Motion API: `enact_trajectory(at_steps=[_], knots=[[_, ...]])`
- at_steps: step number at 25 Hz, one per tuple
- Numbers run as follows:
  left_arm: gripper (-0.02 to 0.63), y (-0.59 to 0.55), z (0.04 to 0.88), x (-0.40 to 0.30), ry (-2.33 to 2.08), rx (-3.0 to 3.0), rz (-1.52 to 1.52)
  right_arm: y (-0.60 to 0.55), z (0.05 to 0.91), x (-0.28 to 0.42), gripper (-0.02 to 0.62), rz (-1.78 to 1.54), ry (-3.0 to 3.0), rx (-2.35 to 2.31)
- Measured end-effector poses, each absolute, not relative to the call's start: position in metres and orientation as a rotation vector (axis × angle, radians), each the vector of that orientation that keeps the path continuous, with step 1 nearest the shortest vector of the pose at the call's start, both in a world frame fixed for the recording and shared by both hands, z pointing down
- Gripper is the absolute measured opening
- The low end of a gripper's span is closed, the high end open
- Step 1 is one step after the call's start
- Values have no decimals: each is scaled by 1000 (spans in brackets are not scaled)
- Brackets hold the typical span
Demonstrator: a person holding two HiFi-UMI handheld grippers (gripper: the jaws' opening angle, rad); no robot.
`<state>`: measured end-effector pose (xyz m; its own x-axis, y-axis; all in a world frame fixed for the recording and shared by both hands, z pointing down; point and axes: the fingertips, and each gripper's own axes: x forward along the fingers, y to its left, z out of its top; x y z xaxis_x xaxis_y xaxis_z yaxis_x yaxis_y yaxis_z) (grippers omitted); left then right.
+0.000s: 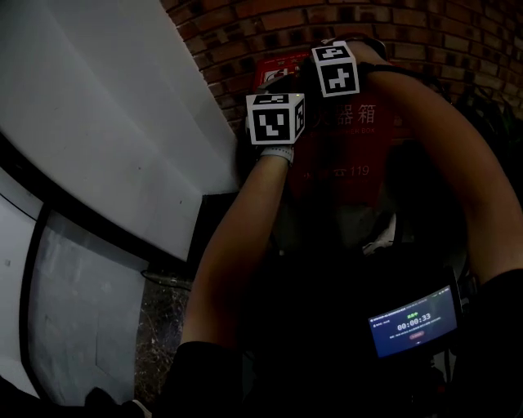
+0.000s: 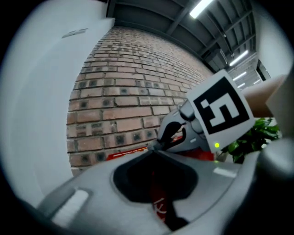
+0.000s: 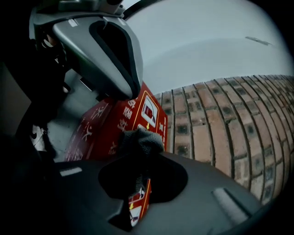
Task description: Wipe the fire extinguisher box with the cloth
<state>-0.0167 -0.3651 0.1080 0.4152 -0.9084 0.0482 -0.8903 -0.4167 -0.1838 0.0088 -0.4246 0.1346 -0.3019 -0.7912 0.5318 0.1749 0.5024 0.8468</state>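
Grey cloth is seen clamped in the right gripper, raised at the red fire extinguisher box set against a brick wall. Left gripper is noted closed, empty. Cloth is judged soft, light and slip-prone, best pinched at a thick fold. Box is judged rigid.

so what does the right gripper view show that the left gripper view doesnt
Only the right gripper view: the grey cloth pinched in the right hand-held gripper, and the white pictograms on the fire extinguisher box. Only the left gripper view: a green plant and ceiling strip lights. Both: that box and the brick wall.
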Motion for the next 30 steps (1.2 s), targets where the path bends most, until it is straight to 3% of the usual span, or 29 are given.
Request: enact_trajectory(at_steps=[17, 26, 30], knots=[[2, -358, 115, 92, 1467, -2608, -175, -420, 134, 174, 34, -917, -1481, 672], [2, -353, 119, 54, 1518, -2585, -155, -418, 131, 217, 35, -865, -1297, 676], [2, -349, 111, 22, 1561, -2574, -122, -410, 106, 180, 35, -907, -1338, 700]])
